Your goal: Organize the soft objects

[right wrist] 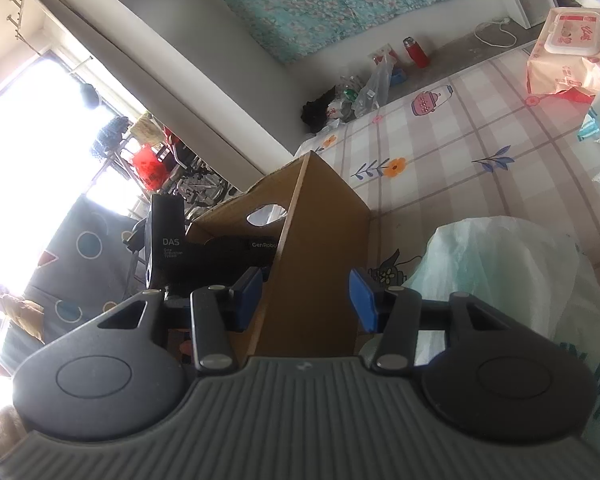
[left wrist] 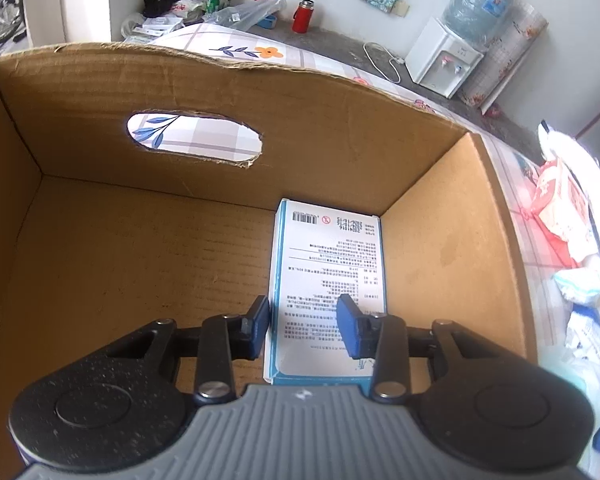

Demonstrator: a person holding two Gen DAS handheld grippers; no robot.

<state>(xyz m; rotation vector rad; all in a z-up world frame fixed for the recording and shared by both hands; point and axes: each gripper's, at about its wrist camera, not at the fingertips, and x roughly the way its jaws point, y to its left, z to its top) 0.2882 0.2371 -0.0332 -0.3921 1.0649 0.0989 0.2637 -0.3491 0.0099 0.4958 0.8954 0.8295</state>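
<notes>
1. Lying flat in the box [left wrist: 100, 240], near its right wall: a pack [left wrist: 328, 272], light and a bit squashy by the look.
2. Hanging over the pack, left gripper [left wrist: 306, 322] parted, grasping nothing.
3. Straddling the box's right wall from outside, right gripper [right wrist: 308, 300] parted, not pinching.
4. Best pinched across the pack's narrow sides.

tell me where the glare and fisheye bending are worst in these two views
Right wrist view: the window at left is blown out white, washing out detail nearby. Left wrist view: evenly lit, print on the blue and white box readable; the cardboard box rim bows from fisheye distortion.
</notes>
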